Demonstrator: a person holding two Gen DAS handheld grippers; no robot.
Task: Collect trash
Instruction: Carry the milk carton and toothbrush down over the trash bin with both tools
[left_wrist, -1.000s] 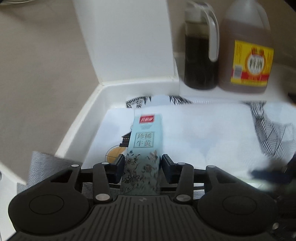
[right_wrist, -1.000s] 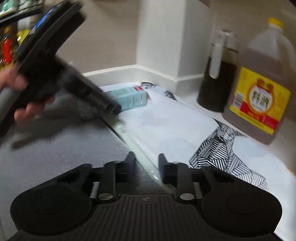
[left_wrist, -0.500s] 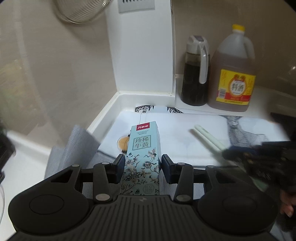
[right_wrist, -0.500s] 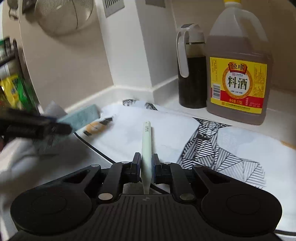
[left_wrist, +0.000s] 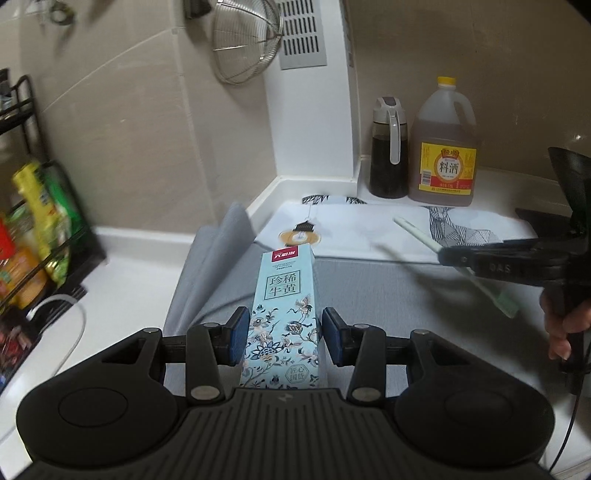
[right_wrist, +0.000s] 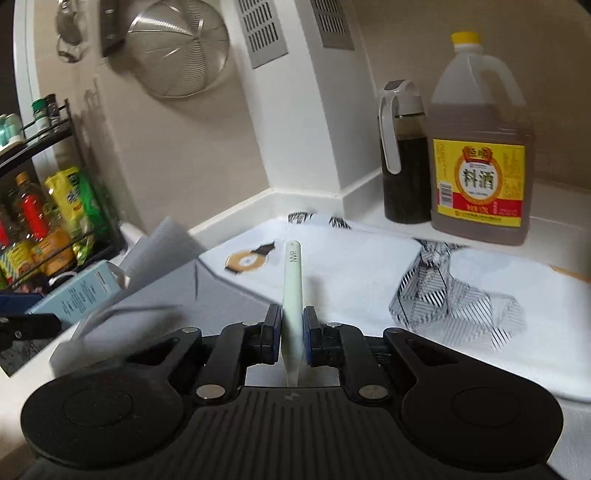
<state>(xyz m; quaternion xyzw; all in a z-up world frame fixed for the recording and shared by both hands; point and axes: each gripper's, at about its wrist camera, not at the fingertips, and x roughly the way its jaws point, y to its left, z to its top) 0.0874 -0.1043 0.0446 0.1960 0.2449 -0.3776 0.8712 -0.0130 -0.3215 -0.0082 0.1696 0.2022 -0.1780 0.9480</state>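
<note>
Two views, each with one gripper and one piece of trash.

Left wrist view, left gripper (left_wrist: 282, 339): its two blue pads press on both long sides of the pale blue carton; the jaws are closed on it about halfway.
Left wrist view, carton (left_wrist: 286, 314): a narrow box with a flower pattern and a red label at the far end, held lifted above the grey cloth (left_wrist: 221, 266).
Left wrist view, right side: the right gripper (left_wrist: 454, 256) comes in from the edge, a hand (left_wrist: 563, 321) on its handle, with the thin pale green tube (left_wrist: 417, 232) across its tip.
Left wrist view, background: a dark sauce dispenser (left_wrist: 388, 147) just beside a cooking wine jug (left_wrist: 445, 144), a wire strainer (left_wrist: 247, 40) on the wall.

Right wrist view, right gripper (right_wrist: 292, 334): jaws almost fully closed, clamping the tube (right_wrist: 291, 291), which stands nearly upright between the pads.
Right wrist view, tube: above the white patterned cloth (right_wrist: 461, 291); it seems not to touch it, but I cannot be sure.
Right wrist view, left edge: the carton (right_wrist: 77, 295) is seen near a spice rack (right_wrist: 48, 206).
</note>
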